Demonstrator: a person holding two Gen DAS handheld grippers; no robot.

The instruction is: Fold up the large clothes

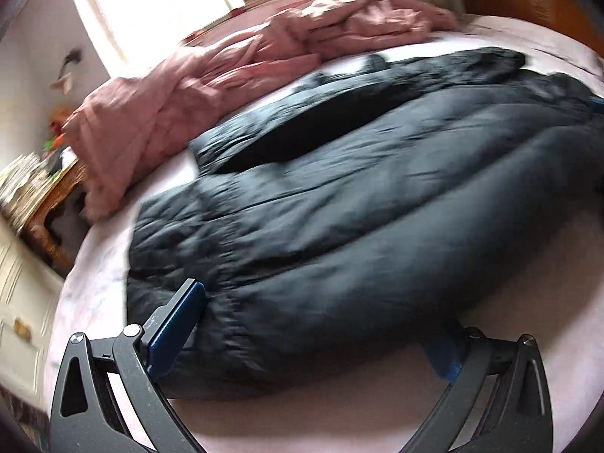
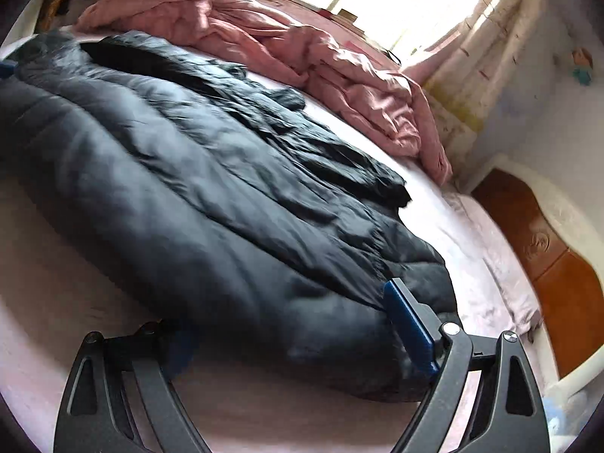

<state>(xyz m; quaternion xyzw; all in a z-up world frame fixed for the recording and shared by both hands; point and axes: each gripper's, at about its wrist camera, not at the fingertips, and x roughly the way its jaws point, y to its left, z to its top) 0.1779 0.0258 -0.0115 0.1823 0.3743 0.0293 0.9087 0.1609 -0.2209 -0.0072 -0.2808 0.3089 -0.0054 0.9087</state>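
Two-handed pickup stage, by the look of it: lined up on the near edge of the jacket (image 1: 339, 196), nothing gripped yet. Left claw (image 1: 309, 339) released, spread wide, with one blue pad resting against the cuffed corner and the other tucked low at the hem, puffy fabric bulging between. Right claw (image 2: 294, 339) likewise released and wide, straddling the opposite near corner, one pad against the gathered cuff, the other blurred and half in shadow under the padding. Cannot tell whether the lower pads are truly beneath the fabric or just beside it.

Jacket spread flat across the bed sheet (image 1: 490, 339), dark and thickly quilted, far sleeve and hood end creased along the back.

Next, probably: close both at once on the near edge, taking the full padded thickness, then lift and carry it over toward the far edge. Calls for a deep bite, since slick puffy cloth is likely to slip out of a shallow pinch.

Room: bare sheet near the claws, a narrow strip beyond the far edge, then the heaped pink duvet (image 1: 226, 75) just behind, close enough to catch a fold thrown too far. Wooden headboard (image 2: 547, 256) well off to one end; mattress edge and side table (image 1: 56, 196) at the other.
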